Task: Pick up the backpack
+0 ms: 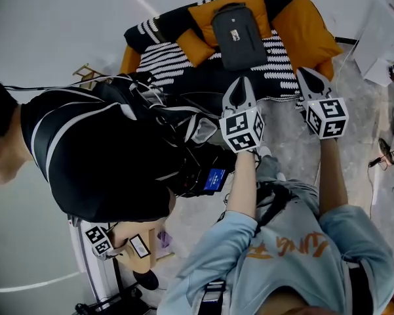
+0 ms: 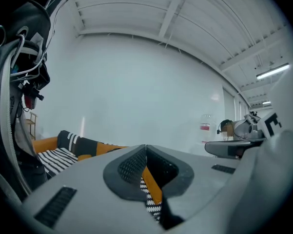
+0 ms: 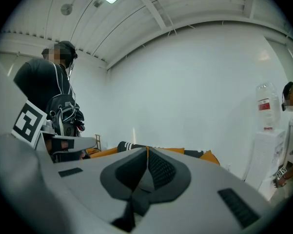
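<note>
So, left tongs and right tongs are both shut tight, nothing held.
Backpack lies flat on the couch, ahead of both tongs and apart from them. Open the jaws before closing in; probably best to grab a strap or the top edge, steering clear of the person left of the left tongs.
</note>
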The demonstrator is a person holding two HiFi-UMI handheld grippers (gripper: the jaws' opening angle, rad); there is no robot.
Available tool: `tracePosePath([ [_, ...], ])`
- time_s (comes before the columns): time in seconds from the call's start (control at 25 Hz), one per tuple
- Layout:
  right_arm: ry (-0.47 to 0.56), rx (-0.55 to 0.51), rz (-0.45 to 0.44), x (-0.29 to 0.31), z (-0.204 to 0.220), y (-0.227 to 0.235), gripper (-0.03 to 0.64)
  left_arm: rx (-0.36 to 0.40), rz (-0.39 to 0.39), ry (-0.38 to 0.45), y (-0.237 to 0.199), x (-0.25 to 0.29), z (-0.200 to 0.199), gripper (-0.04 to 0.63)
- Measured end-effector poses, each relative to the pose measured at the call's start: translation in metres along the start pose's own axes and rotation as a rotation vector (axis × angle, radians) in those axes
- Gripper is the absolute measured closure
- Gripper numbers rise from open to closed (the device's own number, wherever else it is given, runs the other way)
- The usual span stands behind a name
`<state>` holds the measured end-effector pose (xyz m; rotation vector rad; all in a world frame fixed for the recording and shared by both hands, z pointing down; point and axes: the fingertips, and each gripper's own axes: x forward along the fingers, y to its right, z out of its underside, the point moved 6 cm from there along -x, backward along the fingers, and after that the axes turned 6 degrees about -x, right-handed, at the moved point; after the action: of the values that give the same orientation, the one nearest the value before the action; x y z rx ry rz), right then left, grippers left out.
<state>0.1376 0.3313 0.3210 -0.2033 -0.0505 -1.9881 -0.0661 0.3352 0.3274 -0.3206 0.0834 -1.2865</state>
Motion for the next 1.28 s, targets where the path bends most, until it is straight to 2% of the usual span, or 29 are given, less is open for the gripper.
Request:
tracePosePath([
  [0.28, 0.031, -0.028, -0.025, 0.006, -0.007, 0.032, 0.588, -0.064, -0.053, 0.074, 0.002, 0.018, -0.008, 0.572],
  [0.44, 0.05, -0.036, -0.044, 0.006, -0.014, 0.058, 0.588, -0.049, -0.119, 0.098, 0.011, 0.028, -0.013, 0.572],
  [0.64, 0.056, -0.052, -0.08, 0.007, -0.019, 0.075, 0.588, -0.061, -0.16, 0.115, 0.013, 0.036, -0.02, 0.572],
  [0.84, 0.062, -0.013, -0.077, 0.028, -0.017, 0.106, 0.588, -0.028, -0.142, 0.103, 0.014, 0.067, -0.025, 0.572],
  [1.0, 0.063, -0.007, -0.088, 0.072, -0.022, 0.12, 0.588, -0.026, -0.104, 0.101, -0.001, 0.107, -0.032, 0.572],
  [1.28, 0.022, 0.029, -0.098, 0.217, -0.005, 0.143, 0.588, -0.048, -0.115, 0.062, -0.084, 0.224, -0.028, 0.572],
])
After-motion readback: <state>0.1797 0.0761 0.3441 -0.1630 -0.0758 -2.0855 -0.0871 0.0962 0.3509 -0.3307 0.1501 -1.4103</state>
